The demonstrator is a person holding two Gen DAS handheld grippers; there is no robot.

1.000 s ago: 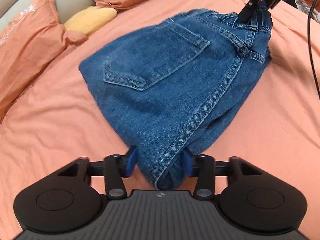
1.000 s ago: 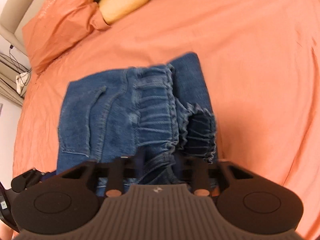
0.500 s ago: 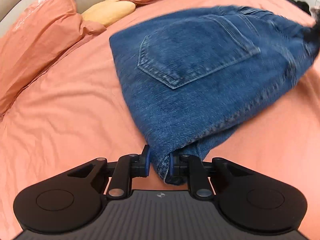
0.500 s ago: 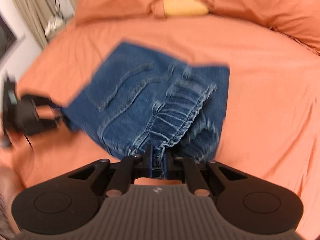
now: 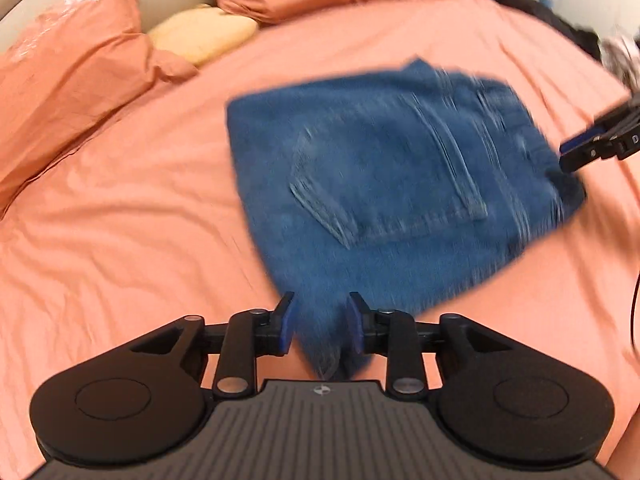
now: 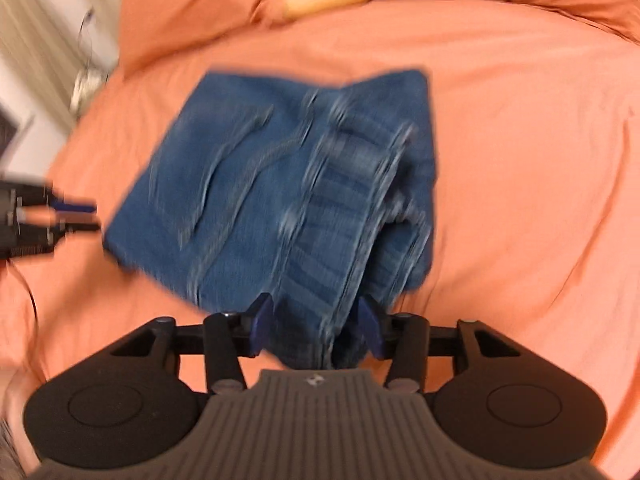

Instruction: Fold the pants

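The folded blue jeans (image 5: 384, 184) lie on the orange bedsheet (image 5: 120, 248), back pocket (image 5: 384, 192) facing up, with orange pillows (image 5: 72, 80) and a yellow cushion (image 5: 204, 34) at the head of the bed. In the left wrist view the left gripper (image 5: 320, 328) has its blue-padded fingers (image 5: 285, 326) spread part way, with a corner of the folded denim lying between them; a gap shows beside the left pad, while the right pad looks close to the cloth, though motion blur makes it hard to say whether it still touches. The right gripper (image 6: 316, 322) is likewise opened, wider than the bunched elastic waistband (image 6: 340, 208) that runs down between its fingers (image 6: 260, 322); bedsheet shows between the left pad and the fabric, so the fingers are not pinching it. From the right wrist view the left gripper appears at the left edge, its tips just beside the far corner of the jeans. The right gripper's tip shows at the right edge of the left wrist view, near the waistband corner.
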